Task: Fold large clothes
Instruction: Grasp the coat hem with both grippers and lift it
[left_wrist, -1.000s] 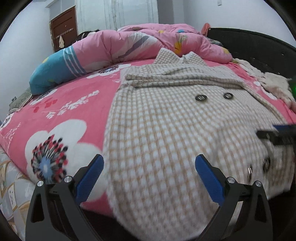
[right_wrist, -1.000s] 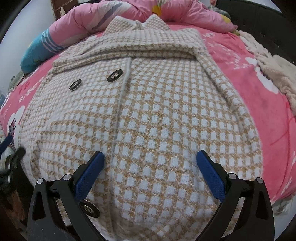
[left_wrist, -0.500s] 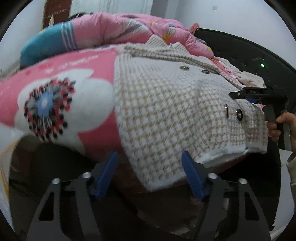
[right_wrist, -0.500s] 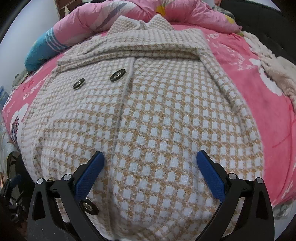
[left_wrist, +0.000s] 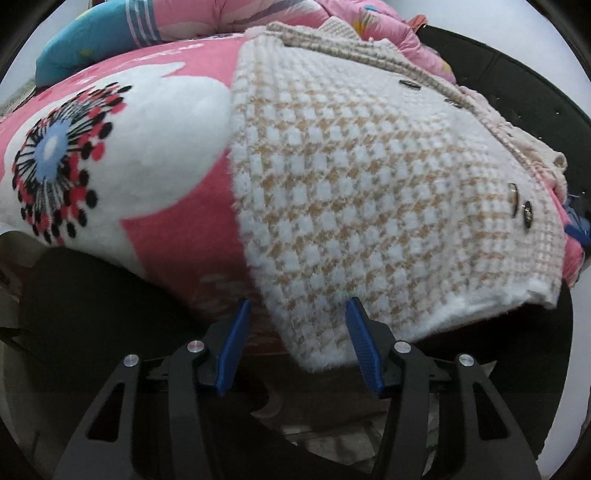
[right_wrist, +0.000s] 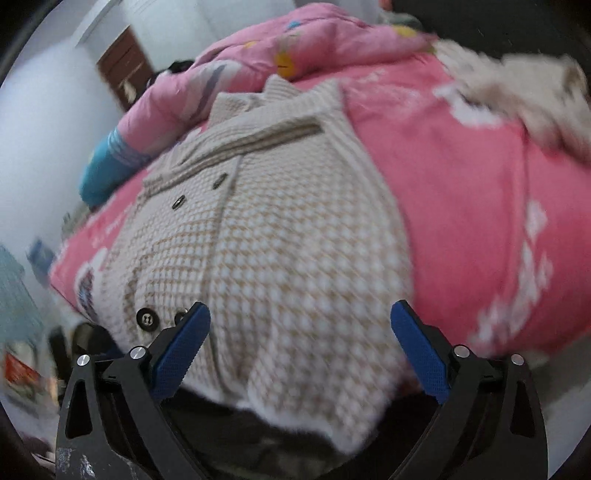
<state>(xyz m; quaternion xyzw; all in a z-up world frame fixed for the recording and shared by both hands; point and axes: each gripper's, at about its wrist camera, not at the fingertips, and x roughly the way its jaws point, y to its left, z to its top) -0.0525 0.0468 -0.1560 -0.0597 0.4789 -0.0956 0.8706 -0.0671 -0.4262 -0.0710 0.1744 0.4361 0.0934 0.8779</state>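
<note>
A beige and white checked coat (left_wrist: 369, 192) with dark buttons lies flat on a pink flowered bed cover (left_wrist: 110, 140), its hem hanging over the bed's near edge. My left gripper (left_wrist: 297, 314) is open, its blue fingers either side of the hem's left corner, not closed on it. In the right wrist view the coat (right_wrist: 288, 251) fills the middle. My right gripper (right_wrist: 299, 325) is open wide, low at the hem's right part, the fingers straddling the cloth.
A rolled pink and blue quilt (right_wrist: 229, 74) lies at the bed's head. A fluffy cream garment (right_wrist: 524, 88) lies at the bed's right side. A dark bed frame (left_wrist: 517, 74) runs along the far right. Dark floor space sits under the bed's edge.
Both grippers have dropped to the bed's near edge at the coat's hem. The left gripper has narrowed its opening around the hem corner. The right view has swung and is blurred.
</note>
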